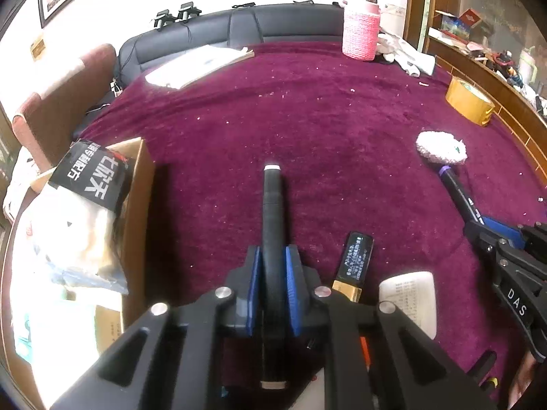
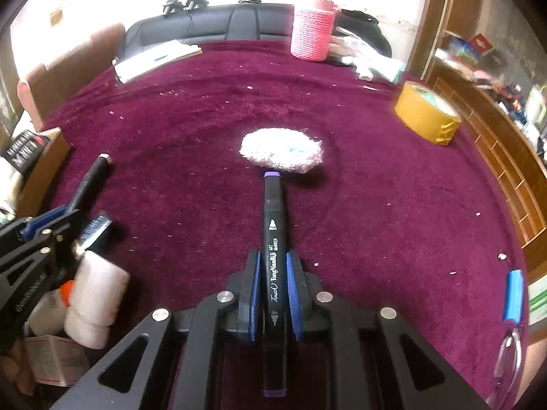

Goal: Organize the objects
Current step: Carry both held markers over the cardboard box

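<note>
Left wrist view: left gripper clamped a black marker at frame center, long axis running straight up the frame, white-tipped end pointing away over the purple cloth. Cardboard box at left.

Right wrist view: right gripper jaws closed on a purple-capped marker, center frame, pointing away toward the white fluffy pad. Tape roll upper right.

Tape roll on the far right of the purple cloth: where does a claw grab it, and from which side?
The tape roll lies flat with its hole facing up. Probably best to come from above, one finger in the hole and one outside, pinching the near wall. Both claws hold markers now: left claw, right claw.
</note>
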The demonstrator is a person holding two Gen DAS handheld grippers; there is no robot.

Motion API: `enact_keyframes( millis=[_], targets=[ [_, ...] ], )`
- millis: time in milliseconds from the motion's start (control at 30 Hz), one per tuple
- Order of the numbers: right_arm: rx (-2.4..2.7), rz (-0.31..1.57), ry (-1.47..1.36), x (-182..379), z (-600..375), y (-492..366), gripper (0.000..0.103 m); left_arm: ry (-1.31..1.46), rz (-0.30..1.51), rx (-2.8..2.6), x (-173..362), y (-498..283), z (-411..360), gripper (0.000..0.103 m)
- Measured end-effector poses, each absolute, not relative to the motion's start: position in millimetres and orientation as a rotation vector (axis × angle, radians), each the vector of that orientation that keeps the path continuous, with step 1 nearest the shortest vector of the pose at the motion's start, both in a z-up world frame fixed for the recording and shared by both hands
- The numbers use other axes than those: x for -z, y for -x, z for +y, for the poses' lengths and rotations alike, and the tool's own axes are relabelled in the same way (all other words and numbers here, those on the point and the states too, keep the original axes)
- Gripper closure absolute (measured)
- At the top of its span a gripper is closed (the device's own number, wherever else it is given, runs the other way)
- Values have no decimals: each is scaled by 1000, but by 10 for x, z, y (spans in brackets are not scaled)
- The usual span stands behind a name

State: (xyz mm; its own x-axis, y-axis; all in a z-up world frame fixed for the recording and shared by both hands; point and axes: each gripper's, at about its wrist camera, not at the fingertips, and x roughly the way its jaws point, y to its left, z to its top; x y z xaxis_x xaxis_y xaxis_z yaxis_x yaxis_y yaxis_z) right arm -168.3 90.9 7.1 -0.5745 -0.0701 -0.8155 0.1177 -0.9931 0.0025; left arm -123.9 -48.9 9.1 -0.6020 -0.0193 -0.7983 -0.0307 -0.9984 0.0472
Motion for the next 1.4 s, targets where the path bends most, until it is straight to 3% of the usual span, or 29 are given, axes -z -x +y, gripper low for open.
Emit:
enact_keyframes(
  millis=[600,1400],
  targets=[
    [2672,-46,-1209,-284,821,1520,87,1154,85,-2905,-399,987,-446,89],
    [2644,-53,-1011,-442,669,1350,87,983,123,-3035,-581,795,-451,89]
  ],
)
